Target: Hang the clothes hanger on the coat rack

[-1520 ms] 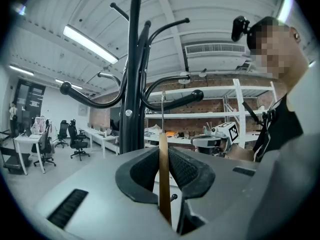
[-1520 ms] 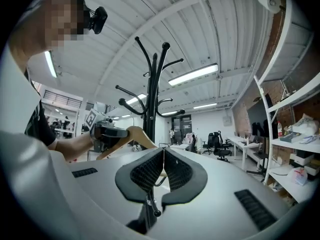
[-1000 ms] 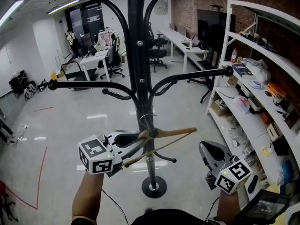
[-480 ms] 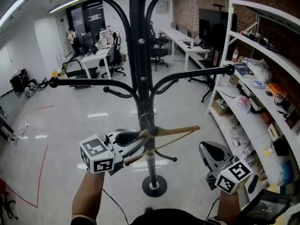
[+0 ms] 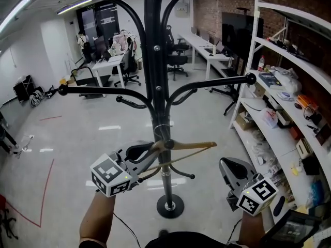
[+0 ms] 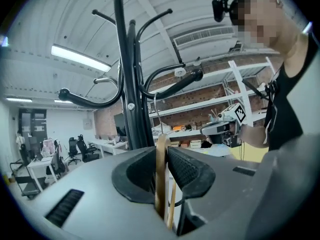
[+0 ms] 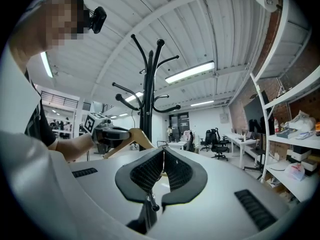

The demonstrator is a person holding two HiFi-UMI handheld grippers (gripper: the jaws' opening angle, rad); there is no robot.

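**Hanger Held Up Close to the Coat Rack**

The left gripper (image 5: 154, 151) holds the wooden clothes hanger (image 5: 189, 148). Its fingers (image 6: 189, 168) are closed tight on the top of the wood, right under the thin wire hook (image 5: 162, 132). The hanger is up in the air, low down and just in front of the black pole of the coat rack (image 5: 156, 76). The hook is very near the pole, but I cannot tell if it touches. It is not on any of the rack's arms yet. One long arm (image 5: 217, 82) sticks out to the right, higher up than the hanger. A small curled arm (image 5: 182, 172) sits low down, just under it.

The right gripper (image 5: 226, 167) is off to the right side, well apart from the hanger. Its fingers (image 7: 179, 170) are pressed together with nothing between them.

I think the hanger is light and stiff. The wood looks smooth, so it could slip or turn in the fingers if it bumps the rack. The thick middle part seems the best place to hold it, because then the hook is free. The wire hook is thin and may bend, so it is better not to squeeze it. The next job, I think, is to lift the hook over an arm and let it down gently. The rack stands on a small round foot (image 5: 169, 205), so a hard push might make it wobble.
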